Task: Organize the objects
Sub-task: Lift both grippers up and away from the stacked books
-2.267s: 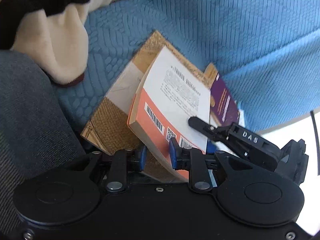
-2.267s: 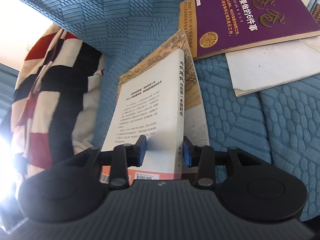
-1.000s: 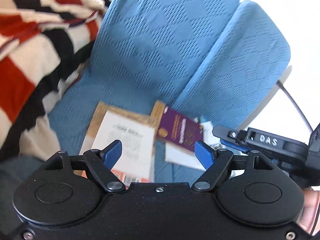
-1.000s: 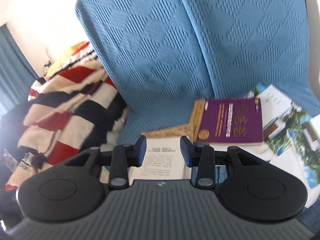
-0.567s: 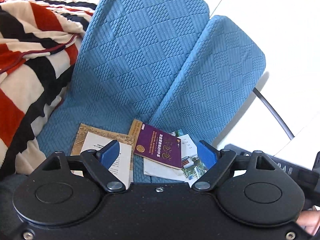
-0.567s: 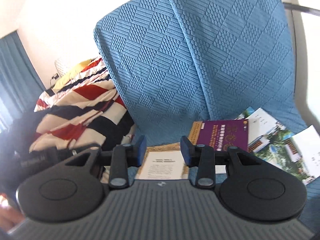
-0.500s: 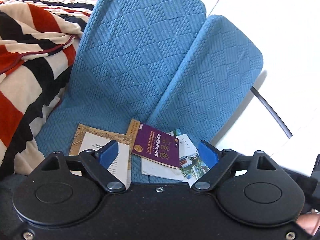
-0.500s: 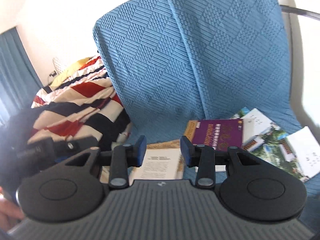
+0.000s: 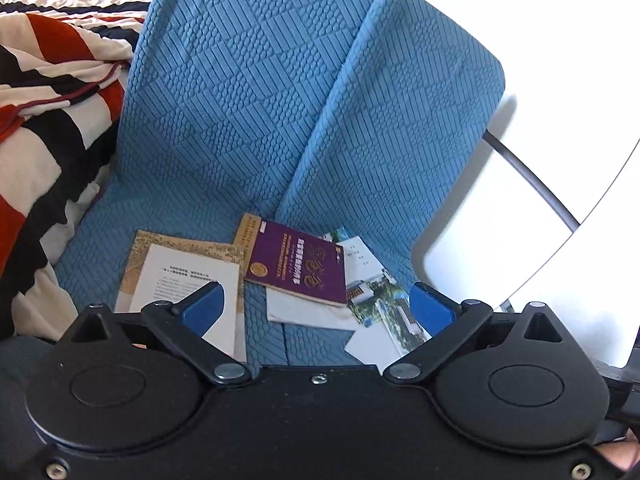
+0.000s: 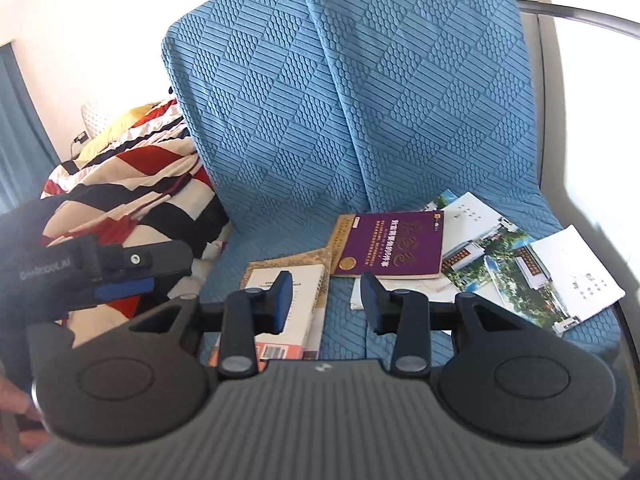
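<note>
A white-and-orange book (image 9: 188, 280) (image 10: 298, 304) lies flat on a tan patterned book (image 9: 180, 244) (image 10: 304, 258) on the blue sofa seat. To its right a purple book (image 9: 300, 266) (image 10: 394, 246) lies on white papers and photo brochures (image 9: 380, 300) (image 10: 500, 260). My left gripper (image 9: 316, 306) is wide open and empty, held back from the books. My right gripper (image 10: 326, 300) is open and empty, also held back above the seat's front. The left gripper's body shows at the left of the right wrist view (image 10: 104, 268).
Two blue textured back cushions (image 9: 248, 92) (image 10: 420, 80) stand behind the books. A red, black and cream striped blanket (image 9: 44, 100) (image 10: 132, 200) is heaped to the left. A white wall and a grey tube (image 9: 528, 176) are on the right.
Both grippers let go of the white-and-orange book, which now lies flat on the tan book. Both have pulled back and up; the left gripper opened wide.
</note>
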Demonstrator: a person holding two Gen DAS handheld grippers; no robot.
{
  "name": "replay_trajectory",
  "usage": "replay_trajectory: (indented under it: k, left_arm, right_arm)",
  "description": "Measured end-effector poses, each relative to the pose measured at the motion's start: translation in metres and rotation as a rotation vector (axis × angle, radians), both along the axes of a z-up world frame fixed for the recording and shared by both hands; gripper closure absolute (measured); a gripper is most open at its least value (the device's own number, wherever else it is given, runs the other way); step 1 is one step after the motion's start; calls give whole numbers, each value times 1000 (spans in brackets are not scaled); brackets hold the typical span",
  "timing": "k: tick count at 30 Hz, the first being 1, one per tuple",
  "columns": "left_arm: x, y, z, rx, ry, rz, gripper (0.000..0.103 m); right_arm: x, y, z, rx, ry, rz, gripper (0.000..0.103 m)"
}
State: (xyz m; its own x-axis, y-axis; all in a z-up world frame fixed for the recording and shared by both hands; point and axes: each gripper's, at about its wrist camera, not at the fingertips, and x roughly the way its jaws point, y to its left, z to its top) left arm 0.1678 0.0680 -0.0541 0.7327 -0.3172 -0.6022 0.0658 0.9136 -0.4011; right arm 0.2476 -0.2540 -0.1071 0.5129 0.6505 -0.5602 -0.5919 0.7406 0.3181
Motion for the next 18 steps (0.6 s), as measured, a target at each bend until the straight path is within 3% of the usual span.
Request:
replay_trajectory:
  k: [18]
  left_arm:
    - [-9,-28,-9,10,20,-27,4]
  right_arm:
    - [-1,-35,-11,-27,7,-72,62]
